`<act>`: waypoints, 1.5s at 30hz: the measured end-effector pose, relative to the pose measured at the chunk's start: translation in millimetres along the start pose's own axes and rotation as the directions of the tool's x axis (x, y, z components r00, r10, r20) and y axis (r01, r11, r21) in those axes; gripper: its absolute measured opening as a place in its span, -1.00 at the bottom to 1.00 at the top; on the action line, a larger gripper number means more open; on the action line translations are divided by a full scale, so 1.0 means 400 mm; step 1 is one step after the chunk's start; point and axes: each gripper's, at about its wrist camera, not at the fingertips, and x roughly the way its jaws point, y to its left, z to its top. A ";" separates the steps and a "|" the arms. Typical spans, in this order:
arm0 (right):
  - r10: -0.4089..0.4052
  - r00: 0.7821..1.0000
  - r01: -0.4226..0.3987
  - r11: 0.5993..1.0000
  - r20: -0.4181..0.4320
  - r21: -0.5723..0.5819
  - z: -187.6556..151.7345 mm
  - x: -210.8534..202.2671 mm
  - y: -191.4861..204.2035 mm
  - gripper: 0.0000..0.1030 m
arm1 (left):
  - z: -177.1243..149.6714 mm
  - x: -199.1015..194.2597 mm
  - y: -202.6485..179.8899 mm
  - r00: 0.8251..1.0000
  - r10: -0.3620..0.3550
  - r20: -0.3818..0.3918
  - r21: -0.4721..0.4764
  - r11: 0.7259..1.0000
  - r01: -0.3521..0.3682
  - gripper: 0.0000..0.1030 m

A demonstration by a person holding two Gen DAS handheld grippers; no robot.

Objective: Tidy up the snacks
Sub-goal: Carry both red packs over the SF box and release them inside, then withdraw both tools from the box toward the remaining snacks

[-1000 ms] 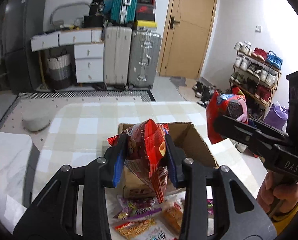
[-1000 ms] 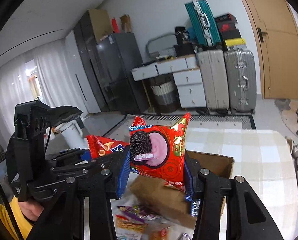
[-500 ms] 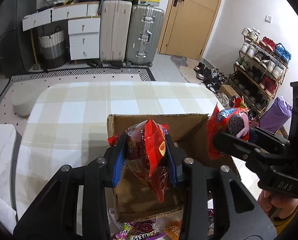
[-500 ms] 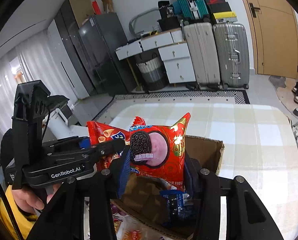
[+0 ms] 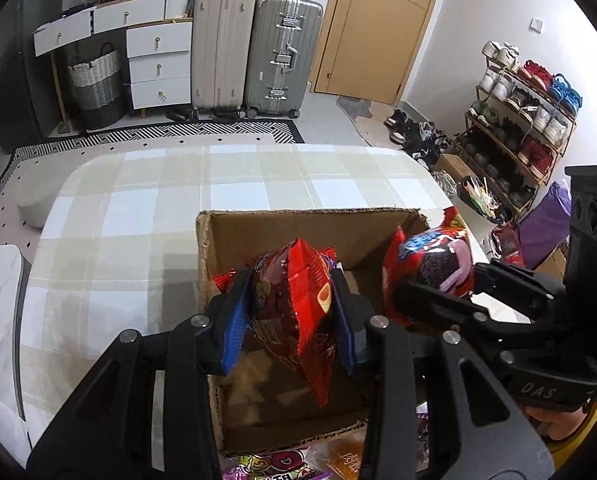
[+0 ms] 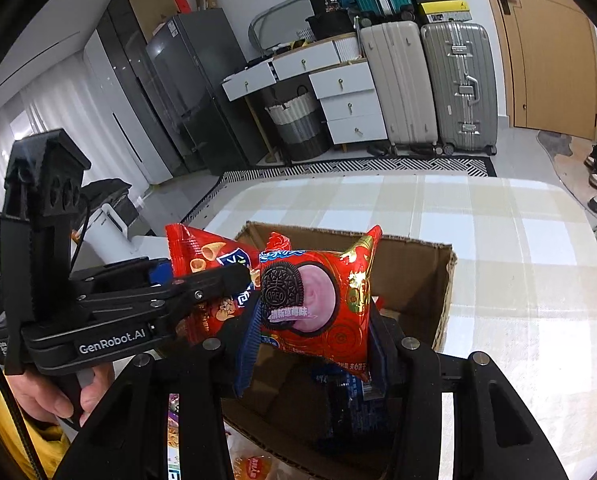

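- The cardboard box (image 5: 298,224) stands open on the checked tablecloth (image 5: 146,216) and serves as the landmark here.
- The left gripper (image 5: 292,316) hangs over the box's open top, tilted downward, its blue-padded fingers (image 5: 234,332) clamped on a red cone-snack bag (image 5: 298,312).
- That bag hangs with its lower tip inside the box opening, near the box's left wall.
- The right gripper (image 6: 310,320) is also above the box, its fingers (image 6: 248,340) pressed against both side edges of a red Oreo strawberry bag (image 6: 322,300).
- In the left wrist view the Oreo bag (image 5: 434,264) sits over the box's right wall, just beside the cone-snack bag.
- In the right wrist view the cone-snack bag (image 6: 206,260) overlaps the Oreo bag's left edge; I cannot tell whether they touch.
- A blue packet (image 6: 346,404) lies inside the box, below the Oreo bag.
- More snack packets (image 5: 282,460) lie on the cloth outside the box's near wall.
- A hand (image 6: 54,392) grips the left gripper's handle, to the left of the box.
- Suitcases (image 5: 254,52) and a white drawer unit (image 5: 158,64) stand against the wall far beyond the box.
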 end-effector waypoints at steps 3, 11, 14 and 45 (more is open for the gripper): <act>0.002 1.000 -0.002 1.000 -0.012 0.011 -0.008 0.009 -0.005 -0.11 | -0.006 0.004 -0.003 1.000 0.012 -0.012 -0.002 1.000 -0.012 -0.30; 0.005 0.999 -0.004 1.000 -0.042 0.007 -0.017 0.025 0.003 -0.11 | -0.021 -0.032 0.009 1.000 0.014 0.019 -0.032 0.999 -0.013 0.00; 0.007 0.998 -0.007 1.000 -0.056 0.011 -0.020 0.031 0.005 -0.11 | -0.019 -0.061 0.022 0.999 0.031 0.034 -0.044 0.999 -0.029 0.06; 0.013 0.969 0.013 0.995 0.246 -0.101 -0.061 -0.385 0.201 0.05 | -0.183 -0.549 -0.052 0.956 0.129 0.265 -0.042 0.992 -0.122 0.63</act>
